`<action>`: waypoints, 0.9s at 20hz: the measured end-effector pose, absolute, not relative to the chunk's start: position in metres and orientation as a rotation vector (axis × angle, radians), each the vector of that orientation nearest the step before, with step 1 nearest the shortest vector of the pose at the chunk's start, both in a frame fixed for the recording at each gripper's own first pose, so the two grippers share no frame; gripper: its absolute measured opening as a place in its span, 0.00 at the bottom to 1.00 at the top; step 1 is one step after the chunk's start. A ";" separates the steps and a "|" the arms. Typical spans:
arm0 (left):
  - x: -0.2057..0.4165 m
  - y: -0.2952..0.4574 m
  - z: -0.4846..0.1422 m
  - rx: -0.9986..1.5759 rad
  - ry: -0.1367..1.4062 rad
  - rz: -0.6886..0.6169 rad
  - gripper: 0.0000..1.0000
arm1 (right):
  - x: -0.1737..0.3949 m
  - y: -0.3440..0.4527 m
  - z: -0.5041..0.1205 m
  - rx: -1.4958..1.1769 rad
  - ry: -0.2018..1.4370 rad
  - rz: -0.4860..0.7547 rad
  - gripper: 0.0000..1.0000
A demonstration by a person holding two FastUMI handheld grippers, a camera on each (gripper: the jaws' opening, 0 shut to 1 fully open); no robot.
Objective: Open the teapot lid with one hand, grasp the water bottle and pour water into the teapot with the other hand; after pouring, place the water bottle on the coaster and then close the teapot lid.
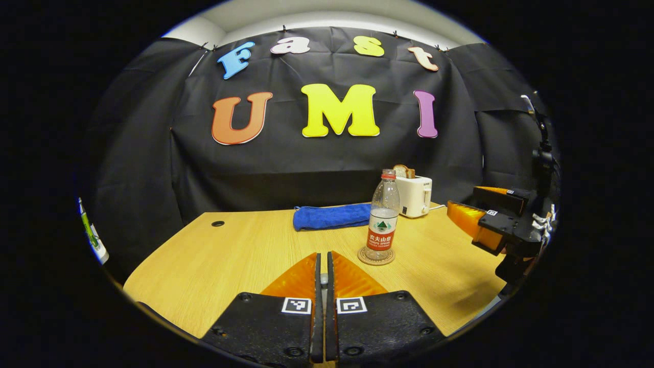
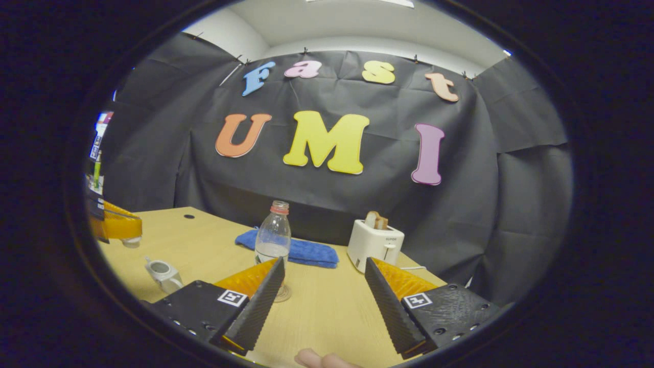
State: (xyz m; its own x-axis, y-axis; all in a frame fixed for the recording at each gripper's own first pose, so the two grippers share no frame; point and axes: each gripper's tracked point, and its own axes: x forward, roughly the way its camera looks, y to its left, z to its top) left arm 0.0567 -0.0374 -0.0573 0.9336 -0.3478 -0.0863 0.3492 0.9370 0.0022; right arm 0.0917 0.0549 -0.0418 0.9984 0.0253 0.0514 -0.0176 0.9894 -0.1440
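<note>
bottle (image 1: 383,217) stands on coaster (image 1: 376,257), pour step judged complete. left gripper (image 1: 322,278) pinches the lid; right gripper (image 2: 322,286) gapes empty. next: seat lid on teapot (image 2: 162,273).

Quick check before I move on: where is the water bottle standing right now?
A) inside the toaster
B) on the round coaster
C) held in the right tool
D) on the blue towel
B: the water bottle stands upright on the coaster on the table, in front of the blue towel, and the right tool is open with nothing between its fingers.
</note>
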 end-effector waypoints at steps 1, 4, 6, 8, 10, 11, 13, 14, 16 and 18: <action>0.059 -0.042 -0.061 0.011 0.080 -0.364 0.05 | 0.088 0.052 -0.041 -0.144 -0.060 0.022 0.95; 0.067 -0.054 -0.076 0.007 0.091 -0.384 0.05 | 0.082 0.048 -0.044 -0.108 -0.057 0.033 0.99; 0.072 -0.052 -0.085 0.021 0.102 -0.364 0.05 | 0.082 0.044 -0.047 -0.062 -0.036 0.036 0.95; 0.076 -0.050 -0.090 0.030 0.114 -0.348 0.05 | 0.082 0.037 -0.047 -0.035 -0.019 0.026 0.95; 0.079 -0.048 -0.093 0.031 0.118 -0.349 0.05 | 0.081 0.031 -0.047 -0.018 -0.012 0.026 0.98; 0.080 -0.046 -0.094 0.029 0.117 -0.345 0.05 | 0.082 0.029 -0.047 -0.002 -0.006 0.025 0.95; 0.084 -0.044 -0.098 0.017 0.126 -0.337 0.05 | 0.084 0.025 -0.046 0.023 0.001 0.034 0.95; 0.085 -0.044 -0.101 0.010 0.130 -0.335 0.05 | 0.083 0.023 -0.045 0.027 -0.001 0.034 0.95; 0.085 -0.048 -0.102 0.015 0.128 -0.335 0.06 | 0.082 0.018 -0.039 0.019 -0.015 0.020 0.98; 0.085 -0.050 -0.102 0.034 0.116 -0.325 0.08 | 0.081 0.017 -0.039 0.016 -0.020 0.018 0.98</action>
